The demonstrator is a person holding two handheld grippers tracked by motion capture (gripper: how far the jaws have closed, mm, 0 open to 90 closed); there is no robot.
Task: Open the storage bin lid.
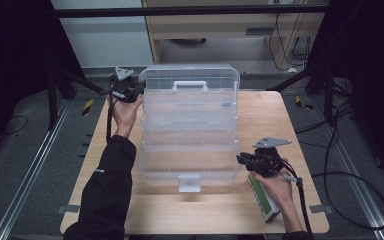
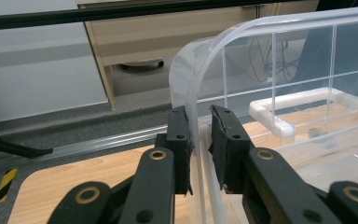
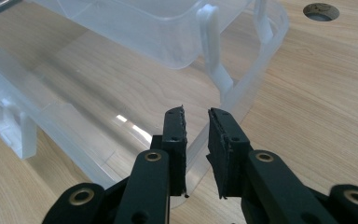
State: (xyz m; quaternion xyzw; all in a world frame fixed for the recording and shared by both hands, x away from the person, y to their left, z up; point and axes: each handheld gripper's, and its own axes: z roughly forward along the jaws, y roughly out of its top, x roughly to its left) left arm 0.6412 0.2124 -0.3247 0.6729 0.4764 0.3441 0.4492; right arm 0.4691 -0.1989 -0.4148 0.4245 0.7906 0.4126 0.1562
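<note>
Left gripper (image 2: 199, 135): its two black jaws straddle the rim at the far left corner of the raised lid (image 2: 279, 60), pinching the thin plastic wall or very nearly so.
Right gripper (image 3: 196, 140): jaws narrowly parted over the near right corner of the box's base (image 3: 242, 88), with a sliver of gap at the rim; not clearly clamped.
Clear plastic organiser box (image 1: 190, 130): stands open in the middle of the wooden table (image 1: 285, 115), divided lid tilted up at the far side, white carry handle (image 1: 190, 84) on top, white latch (image 1: 189, 183) at the near edge.
Handling, as a judgement: light, empty, thin-walled, slightly flexible and slippery; best held at the stiffer rim corners.
Beside it: a green and white packet (image 1: 262, 200) lies under the right hand (image 1: 279, 187).
Left hand (image 1: 125, 112): at the box's far left corner.
</note>
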